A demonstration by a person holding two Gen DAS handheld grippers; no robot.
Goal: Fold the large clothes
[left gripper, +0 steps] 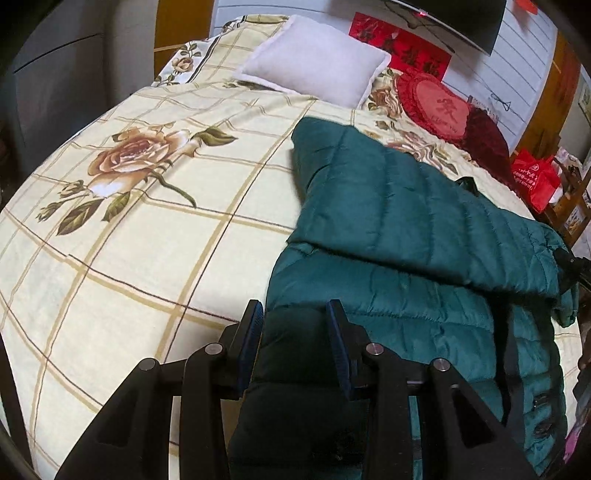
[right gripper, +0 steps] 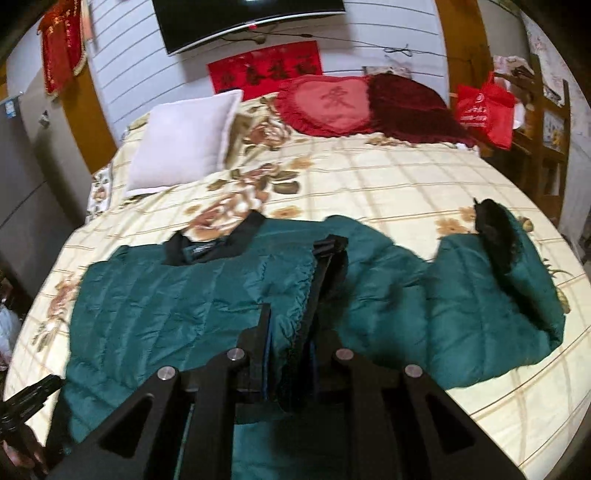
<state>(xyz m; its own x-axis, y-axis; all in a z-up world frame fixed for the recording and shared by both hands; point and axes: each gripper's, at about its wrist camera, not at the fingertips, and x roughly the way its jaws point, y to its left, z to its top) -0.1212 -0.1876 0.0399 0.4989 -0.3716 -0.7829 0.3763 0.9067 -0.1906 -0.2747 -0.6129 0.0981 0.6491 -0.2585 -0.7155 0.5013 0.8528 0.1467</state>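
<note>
A dark green quilted puffer jacket (right gripper: 177,302) lies on the bed, black collar (right gripper: 218,242) towards the pillows, one sleeve (right gripper: 491,310) spread to the right. In the left wrist view the jacket (left gripper: 406,236) has a sleeve folded across its body. My left gripper (left gripper: 293,314) is shut on a thick fold of the jacket's edge. My right gripper (right gripper: 291,325) is shut on the jacket's front edge beside the black zipper strip (right gripper: 325,266). The left gripper also shows at the lower left of the right wrist view (right gripper: 26,402).
The bed has a cream checked rose-print cover (left gripper: 129,236). A white pillow (right gripper: 181,144), a red heart cushion (right gripper: 328,105) and a dark red cushion (right gripper: 410,107) lie at the head. A red bag (right gripper: 484,110) sits on a wooden stand to the right. A TV (right gripper: 247,18) hangs on the wall.
</note>
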